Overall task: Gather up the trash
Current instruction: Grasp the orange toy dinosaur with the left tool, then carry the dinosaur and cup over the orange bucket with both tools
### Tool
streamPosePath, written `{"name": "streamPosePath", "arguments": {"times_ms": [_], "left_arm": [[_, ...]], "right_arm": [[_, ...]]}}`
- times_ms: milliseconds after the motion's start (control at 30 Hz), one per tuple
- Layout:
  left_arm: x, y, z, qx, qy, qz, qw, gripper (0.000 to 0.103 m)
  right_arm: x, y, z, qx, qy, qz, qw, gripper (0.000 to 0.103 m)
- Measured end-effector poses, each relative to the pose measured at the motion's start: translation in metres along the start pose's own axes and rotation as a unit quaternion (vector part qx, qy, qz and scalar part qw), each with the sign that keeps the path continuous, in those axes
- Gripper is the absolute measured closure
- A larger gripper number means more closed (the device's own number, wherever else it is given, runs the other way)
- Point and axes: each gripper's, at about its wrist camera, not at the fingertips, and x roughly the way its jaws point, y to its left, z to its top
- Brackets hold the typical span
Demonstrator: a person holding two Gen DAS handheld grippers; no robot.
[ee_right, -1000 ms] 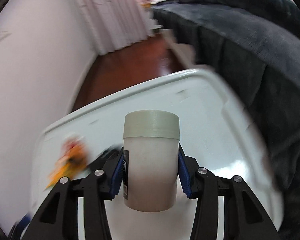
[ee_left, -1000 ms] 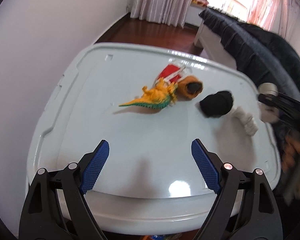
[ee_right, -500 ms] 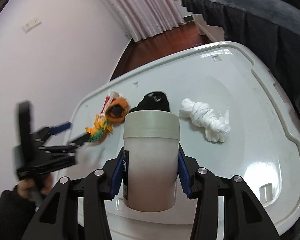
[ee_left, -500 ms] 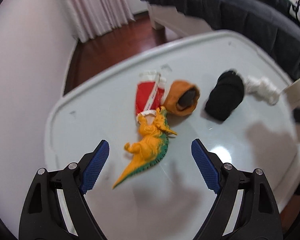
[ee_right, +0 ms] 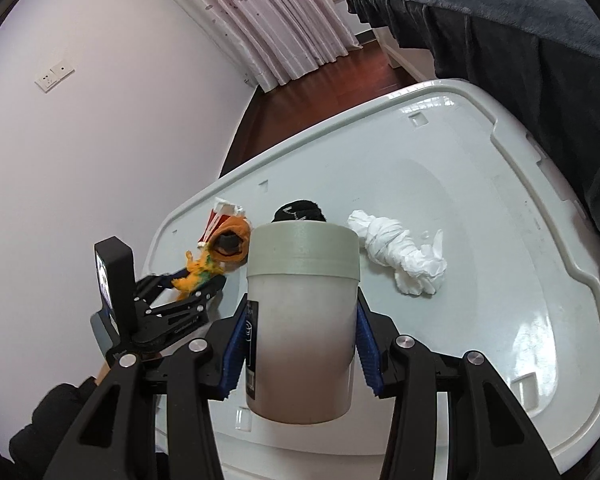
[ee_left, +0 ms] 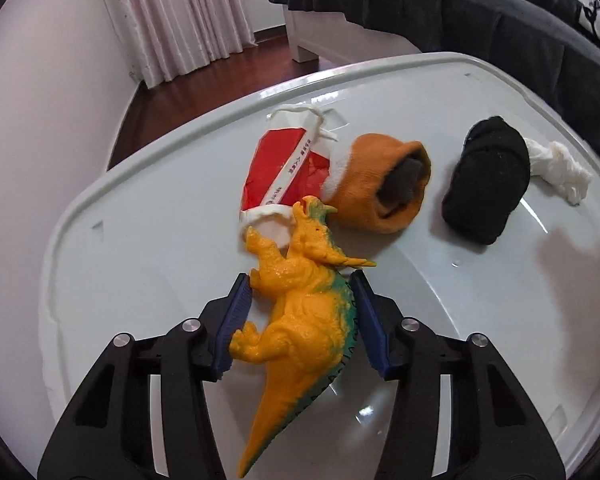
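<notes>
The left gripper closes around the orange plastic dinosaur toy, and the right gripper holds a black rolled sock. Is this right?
Not quite. The left gripper does close around the orange plastic dinosaur toy, but the right gripper holds a white plastic cup; the right wrist view shows it.

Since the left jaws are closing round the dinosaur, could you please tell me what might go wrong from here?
1. The toy dinosaur touches the crushed red paper cup and orange sock; lifting may drag them.
2. The left gripper holds only its uneven midbody, so it could twist.
3. The right gripper holds the white cup over the table edge; a slip would drop it.
</notes>
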Motion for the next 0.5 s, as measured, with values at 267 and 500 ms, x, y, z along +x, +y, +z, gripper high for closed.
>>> {"name": "streamPosePath", "arguments": {"times_ms": [267,500], "left_arm": [[-0.009,-0.016,-0.006,-0.017,0.006,0.017,0.9997,0.053],[-0.059,-0.034,-0.012,-0.043,-0.018,-0.003,0.9989,0.053]], "right_arm": [[0.003,0.008,0.000,-0.010,0.002,0.006,1.000,0.056],[-0.002,0.004,0.001,-0.006,-0.002,0.006,1.000,0.056]]}}
